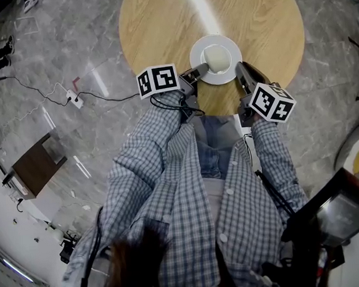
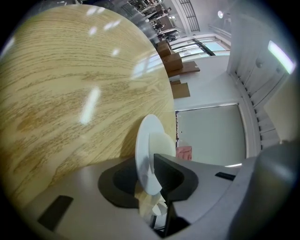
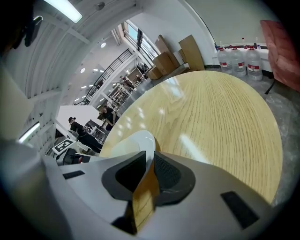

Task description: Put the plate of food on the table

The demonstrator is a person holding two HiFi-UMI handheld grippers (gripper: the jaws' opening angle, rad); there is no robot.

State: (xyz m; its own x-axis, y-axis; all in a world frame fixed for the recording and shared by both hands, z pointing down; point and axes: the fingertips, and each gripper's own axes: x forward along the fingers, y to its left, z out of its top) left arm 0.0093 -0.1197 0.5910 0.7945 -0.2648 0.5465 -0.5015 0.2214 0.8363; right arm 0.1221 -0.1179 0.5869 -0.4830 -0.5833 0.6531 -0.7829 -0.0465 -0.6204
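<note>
A white plate (image 1: 225,44) with a pale mound of food (image 1: 217,57) rests on the round wooden table (image 1: 164,23), close to its near edge. My left gripper (image 1: 197,72) is at the plate's left rim. In the left gripper view the plate (image 2: 146,145) stands edge-on between the jaws of this gripper (image 2: 152,180), with a little slack, so it is open. My right gripper (image 1: 242,73) is at the right rim. In the right gripper view the plate's rim (image 3: 133,143) runs into the narrow gap of that gripper (image 3: 147,161), which is shut on it.
The table (image 3: 220,117) stretches far beyond the plate. On the marble floor to the left lie a power strip (image 1: 74,100) with cables and a small brown stool (image 1: 37,164). Water bottles (image 3: 236,58) and cardboard boxes (image 3: 164,61) stand beyond the table.
</note>
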